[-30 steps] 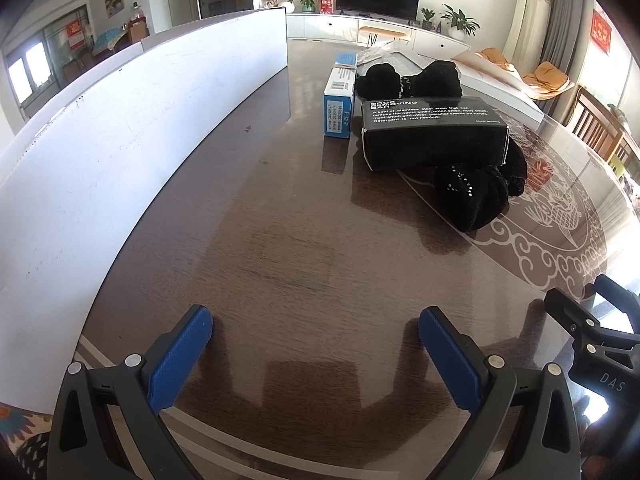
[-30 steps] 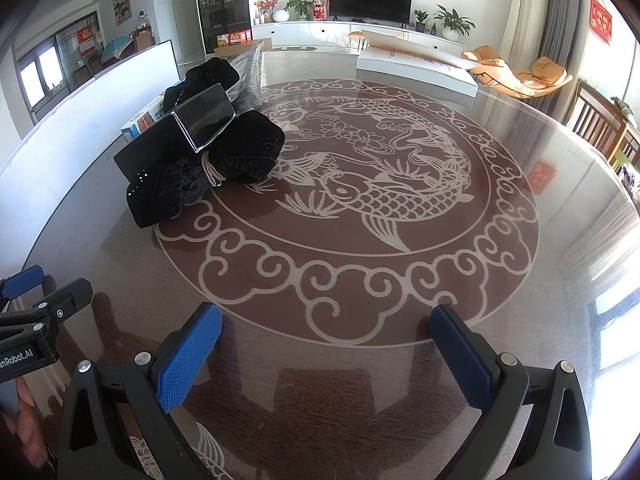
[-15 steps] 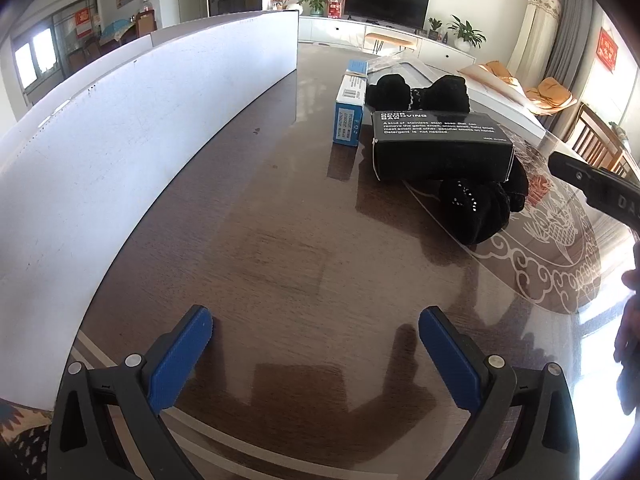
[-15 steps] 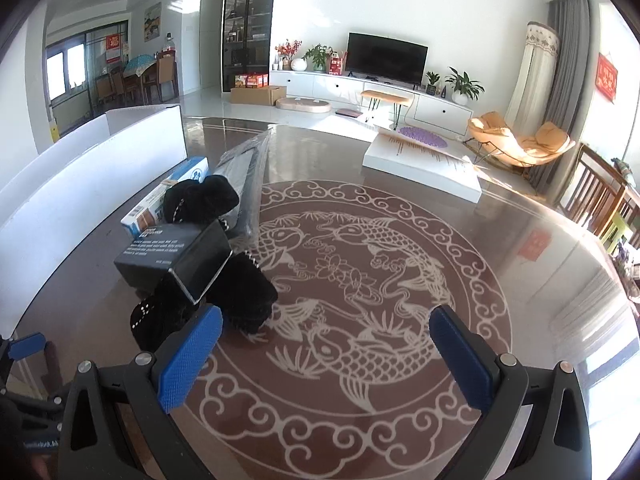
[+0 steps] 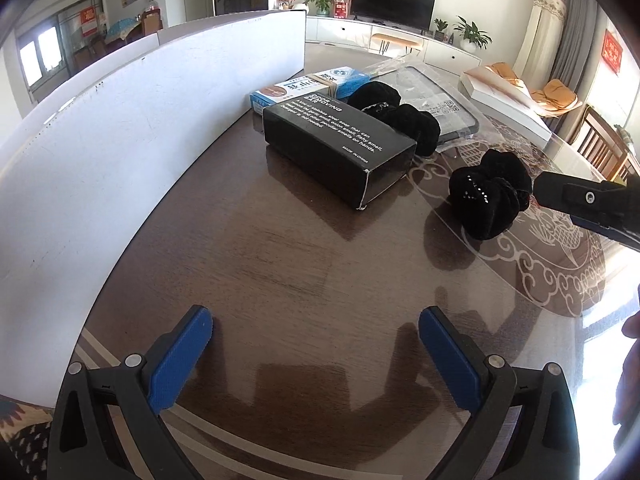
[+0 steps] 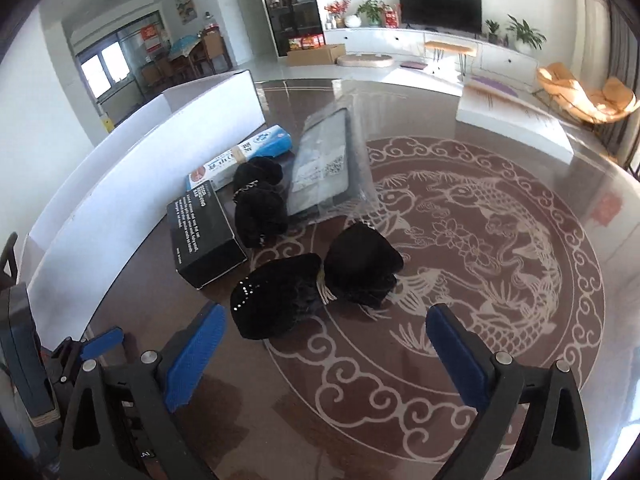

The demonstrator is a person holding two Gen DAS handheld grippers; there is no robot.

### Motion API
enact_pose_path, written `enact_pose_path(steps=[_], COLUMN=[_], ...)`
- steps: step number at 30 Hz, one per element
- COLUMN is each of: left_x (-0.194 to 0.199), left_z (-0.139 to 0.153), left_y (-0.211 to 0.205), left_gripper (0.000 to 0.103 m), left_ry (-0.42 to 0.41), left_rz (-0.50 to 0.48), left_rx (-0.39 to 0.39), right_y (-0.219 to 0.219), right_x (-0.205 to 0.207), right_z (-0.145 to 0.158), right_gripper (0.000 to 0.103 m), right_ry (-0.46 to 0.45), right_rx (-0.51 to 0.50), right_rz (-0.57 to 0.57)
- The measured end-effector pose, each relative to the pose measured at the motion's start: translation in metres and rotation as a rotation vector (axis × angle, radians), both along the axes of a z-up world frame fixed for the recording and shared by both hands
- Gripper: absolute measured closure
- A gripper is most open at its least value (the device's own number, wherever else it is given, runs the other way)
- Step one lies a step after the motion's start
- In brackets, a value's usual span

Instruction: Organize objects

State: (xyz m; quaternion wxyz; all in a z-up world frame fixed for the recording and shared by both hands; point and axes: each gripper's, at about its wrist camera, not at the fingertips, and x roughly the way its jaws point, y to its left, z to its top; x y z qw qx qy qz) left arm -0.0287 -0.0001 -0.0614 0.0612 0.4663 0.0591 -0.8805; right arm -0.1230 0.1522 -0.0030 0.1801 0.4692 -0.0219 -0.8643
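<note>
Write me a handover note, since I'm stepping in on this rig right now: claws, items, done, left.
Left claw: open, empty, above bare dark wooden table.
Right claw: open, empty, right behind the nearer black velvet bow.
Items lie clustered beside the long white box wall: black rectangular cardboard box, blue-and-white carton behind it, second black velvet bow, flat dark item in a clear plastic bag.
Done: nothing visibly sorted or held.
Left: everything; the nearer bow looks the likely first pick for the right claw.
</note>
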Motion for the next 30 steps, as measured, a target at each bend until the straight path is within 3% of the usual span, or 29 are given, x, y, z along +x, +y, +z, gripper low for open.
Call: enact_pose_path(steps=[4,6,9,12,14,16,17,19,21,26,27,28,30], left_x=[0.001,0.0,0.001,0.001,0.002,0.003,0.003,0.002,0.001,0.0,0.0,0.0,0.0], left_z=[0.001,0.001,0.0,0.001,0.001,0.002,0.002,0.001,0.0,-0.001,-0.001,-0.001,-0.002], left_y=[-0.003,-0.004,-0.004,-0.005,-0.006,-0.008,-0.007,-0.005,-0.001,0.0,0.0,0.001,0.001], left_gripper=[0.0,0.0,0.0,0.0,0.0,0.0,0.0,0.0,0.0,0.0,0.0,0.0,0.0], left_ry=[0.006,0.007,0.004,0.005,0.008,0.014,0.013,0.008,0.0,-0.005,-0.007,-0.008,-0.011], left_rz=[0.002,0.001,-0.001,-0.004,-0.003,0.0,0.001,0.0,-0.003,-0.003,-0.004,-0.004,-0.006], left_rx=[0.02,0.022,0.015,0.021,0.037,0.05,0.048,0.029,0.004,-0.012,-0.015,-0.02,-0.026], right_y=[0.015,0.006,-0.017,-0.041,-0.056,-0.061,-0.057,-0.04,-0.022,0.019,0.022,0.026,0.029], right_x=[-0.022,-0.033,-0.052,-0.065,-0.06,-0.044,-0.034,-0.017,0.001,0.042,0.045,0.049,0.047], right_z=[-0.024,-0.032,-0.032,-0.036,-0.039,-0.043,-0.043,-0.043,-0.042,-0.043,-0.043,-0.043,-0.045], right_gripper=[0.003,0.0,0.0,0.002,0.016,0.029,0.031,0.053,0.057,0.056,0.048,0.031,0.01], right_ry=[-0.224,-0.287,-0.246,-0.173,-0.111,-0.046,-0.021,0.0,0.023,0.088,0.098,0.105,0.083], right_rx=[-0.205,-0.266,-0.199,-0.047,0.123,0.232,0.232,0.226,0.229,0.204,0.197,0.196,0.192], right_rz=[-0.14,-0.177,-0.196,-0.168,-0.108,-0.047,-0.028,-0.024,-0.022,-0.022,-0.026,-0.031,-0.046])
